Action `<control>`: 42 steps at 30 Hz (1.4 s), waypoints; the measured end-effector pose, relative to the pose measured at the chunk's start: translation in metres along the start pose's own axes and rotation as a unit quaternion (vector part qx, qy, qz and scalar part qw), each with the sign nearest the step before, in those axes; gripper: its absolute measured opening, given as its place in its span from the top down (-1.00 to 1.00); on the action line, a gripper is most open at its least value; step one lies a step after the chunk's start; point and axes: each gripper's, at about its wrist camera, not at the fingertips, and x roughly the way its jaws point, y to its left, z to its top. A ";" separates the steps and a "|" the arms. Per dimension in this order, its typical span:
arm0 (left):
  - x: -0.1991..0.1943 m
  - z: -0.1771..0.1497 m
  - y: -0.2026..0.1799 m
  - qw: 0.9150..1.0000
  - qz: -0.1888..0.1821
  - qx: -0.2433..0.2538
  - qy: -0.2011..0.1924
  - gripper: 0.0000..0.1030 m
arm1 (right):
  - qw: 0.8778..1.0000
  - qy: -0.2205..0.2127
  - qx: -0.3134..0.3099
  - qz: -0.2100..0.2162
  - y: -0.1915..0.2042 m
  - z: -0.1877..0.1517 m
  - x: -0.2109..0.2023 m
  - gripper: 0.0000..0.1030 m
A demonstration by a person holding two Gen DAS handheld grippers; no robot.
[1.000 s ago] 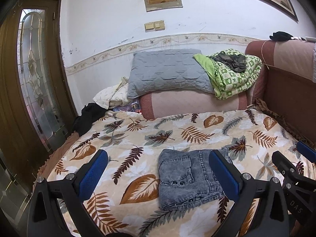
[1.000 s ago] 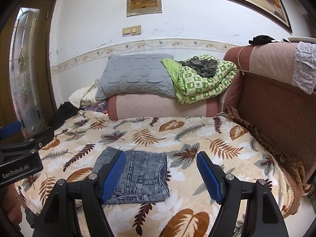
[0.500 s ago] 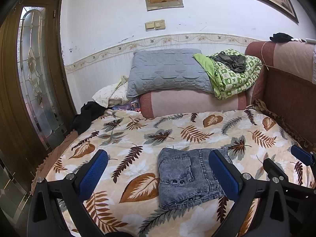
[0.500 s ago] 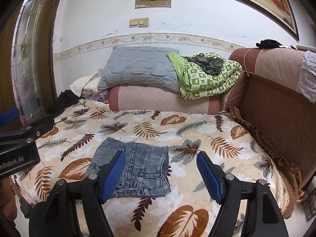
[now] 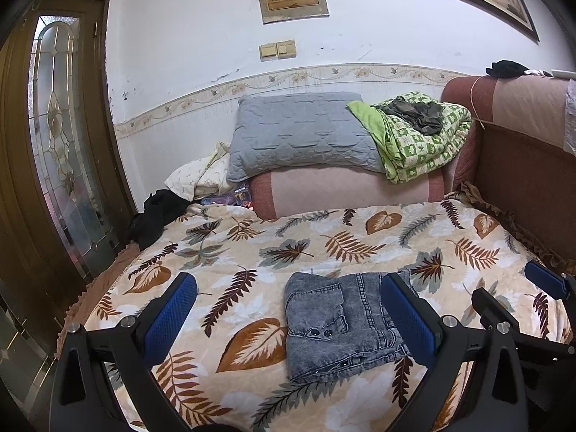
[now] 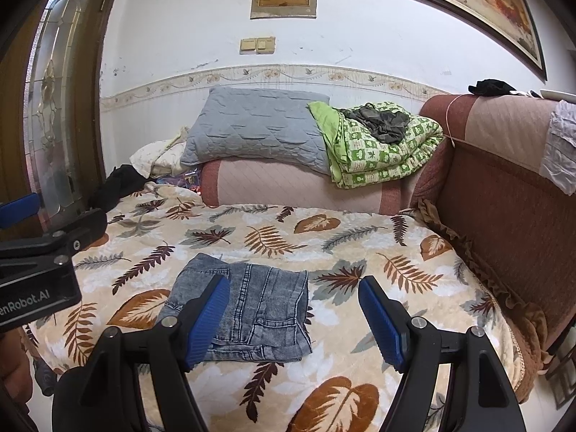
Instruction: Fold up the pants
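Observation:
Grey denim pants [image 5: 338, 320] lie folded into a small rectangle on the leaf-print blanket [image 5: 324, 244]. They also show in the right wrist view [image 6: 259, 306]. My left gripper [image 5: 288, 309] is open and empty, held above the blanket in front of the pants. My right gripper [image 6: 293, 313] is open and empty, also above the near side of the pants. The right gripper shows at the right edge of the left wrist view [image 5: 540, 288]. The left gripper shows at the left edge of the right wrist view [image 6: 39, 252].
A grey pillow [image 5: 298, 133] and a green quilt [image 5: 421, 133] rest on a pink bolster at the back. A brown sofa back [image 6: 504, 187] runs along the right. A wooden door with glass [image 5: 54, 151] stands at the left. Dark clothes [image 5: 154, 216] lie at the back left.
Both grippers have drifted slightly; the right wrist view has shifted so the pants sit a bit further right. The pants have not moved. Both grippers stay open.

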 end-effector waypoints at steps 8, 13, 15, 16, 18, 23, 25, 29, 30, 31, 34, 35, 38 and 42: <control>-0.003 0.001 0.001 1.000 -0.008 0.002 -0.003 -0.98 | 1.000 -0.004 -0.008 0.002 0.003 0.001 -0.001 -0.50; -0.006 0.003 0.002 1.000 -0.011 0.002 -0.006 -0.98 | 1.000 -0.006 -0.010 0.003 0.006 0.003 -0.002 -0.50; -0.007 0.004 0.003 1.000 -0.012 0.002 -0.008 -0.98 | 1.000 -0.009 -0.008 0.003 0.006 0.004 -0.004 -0.50; -0.008 0.005 0.004 1.000 -0.013 0.002 -0.009 -0.98 | 1.000 -0.011 -0.008 0.003 0.006 0.005 -0.005 -0.50; -0.010 0.006 0.004 1.000 -0.013 0.002 -0.013 -0.98 | 1.000 -0.012 -0.007 0.003 0.006 0.007 -0.007 -0.50; -0.015 0.009 0.009 1.000 -0.013 -0.002 -0.021 -0.98 | 1.000 -0.019 -0.008 0.004 0.009 0.012 -0.013 -0.50; -0.018 0.010 0.012 1.000 -0.012 -0.004 -0.025 -0.98 | 1.000 -0.022 -0.012 0.004 0.012 0.014 -0.016 -0.50; -0.025 0.012 0.018 0.999 -0.010 -0.007 -0.037 -0.98 | 0.999 -0.029 -0.018 0.009 0.020 0.019 -0.021 -0.50; -0.026 0.012 0.019 0.999 -0.008 -0.008 -0.040 -0.98 | 0.999 -0.029 -0.019 0.011 0.021 0.021 -0.021 -0.50; -0.028 0.013 0.021 0.999 -0.006 -0.008 -0.043 -0.98 | 0.999 -0.030 -0.021 0.012 0.023 0.022 -0.021 -0.50; -0.031 0.014 0.028 0.999 -0.004 -0.013 -0.050 -0.98 | 0.999 -0.034 -0.028 0.010 0.028 0.027 -0.022 -0.50; -0.032 0.015 0.030 0.999 -0.003 -0.015 -0.051 -0.98 | 0.999 -0.036 -0.030 0.008 0.030 0.029 -0.022 -0.50; -0.034 0.016 0.037 0.998 0.004 -0.021 -0.058 -0.98 | 0.999 -0.041 -0.033 0.009 0.034 0.034 -0.023 -0.50; -0.033 0.018 0.044 0.998 0.009 -0.026 -0.062 -0.98 | 0.998 -0.043 -0.038 0.008 0.040 0.039 -0.022 -0.50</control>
